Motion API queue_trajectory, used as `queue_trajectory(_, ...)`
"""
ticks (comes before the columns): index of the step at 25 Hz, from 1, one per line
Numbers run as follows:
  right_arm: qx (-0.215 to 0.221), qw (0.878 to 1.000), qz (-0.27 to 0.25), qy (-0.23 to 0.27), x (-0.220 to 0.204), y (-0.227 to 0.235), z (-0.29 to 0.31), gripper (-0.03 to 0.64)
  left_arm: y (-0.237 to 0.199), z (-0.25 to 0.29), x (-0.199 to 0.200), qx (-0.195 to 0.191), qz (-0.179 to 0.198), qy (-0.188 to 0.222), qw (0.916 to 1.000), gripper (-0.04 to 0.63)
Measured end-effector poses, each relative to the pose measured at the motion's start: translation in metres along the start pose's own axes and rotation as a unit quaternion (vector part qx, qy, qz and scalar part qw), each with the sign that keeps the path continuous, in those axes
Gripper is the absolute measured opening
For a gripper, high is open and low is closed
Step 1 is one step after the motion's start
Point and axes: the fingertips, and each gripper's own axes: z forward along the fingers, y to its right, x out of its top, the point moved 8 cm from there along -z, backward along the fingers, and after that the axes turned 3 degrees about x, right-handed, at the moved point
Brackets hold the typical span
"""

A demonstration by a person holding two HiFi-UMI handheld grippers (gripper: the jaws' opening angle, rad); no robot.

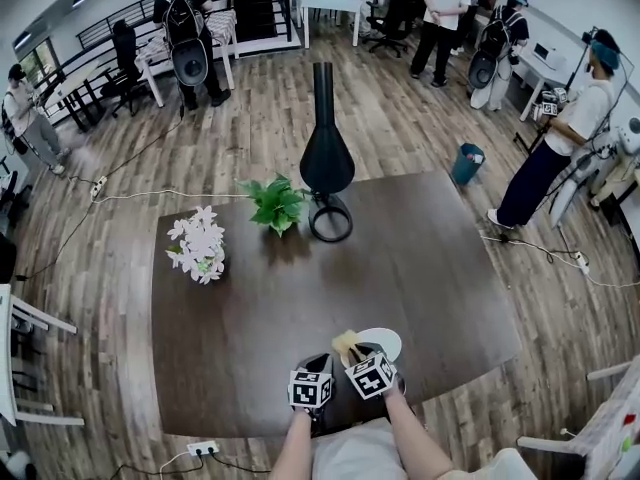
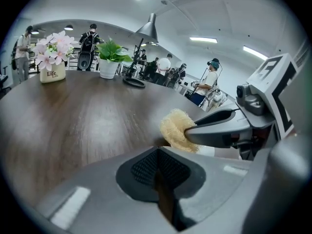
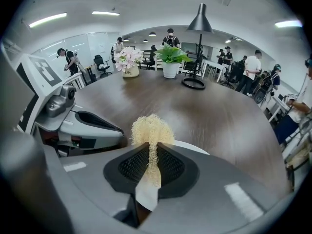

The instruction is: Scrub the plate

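One white plate [image 1: 386, 340] lies flat by the near edge of the surface [image 1: 250, 308]; being round, it has no long axis. One fibrous scrubber [image 3: 152, 129], gripped in the right tongs [image 3: 148, 155], points forward at its rim. The left tongs [image 2: 158, 172] are closed on nothing. Beyond stand one flower pot [image 1: 198, 245], one green plant [image 1: 275, 203] and one lamp [image 1: 327, 158].

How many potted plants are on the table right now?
2. A pot of pink-and-white flowers stands toward the table's far left. A green leafy plant stands to its right, beside the black lamp. Nothing suggests another is hidden.
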Motion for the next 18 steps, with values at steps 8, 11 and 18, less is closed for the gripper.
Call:
queue_trajectory(8,0.003,1.000,0.007,0.001,0.004,-0.002,0.002,0.071,-0.002,-0.003,0.000,0.001,0.012,-0.008,0.9999,0.000)
queue_trajectory(11,0.005,1.000,0.007,-0.002,0.003,-0.002,0.002,0.071,-0.003,-0.004,-0.001,0.003,0.011,-0.010,0.9999,0.000)
queue_trajectory(18,-0.004,1.000,0.015,-0.007,-0.004,0.007,0.000,0.071,-0.003,0.000,0.000,0.004,0.012,-0.009,0.9999,0.000)
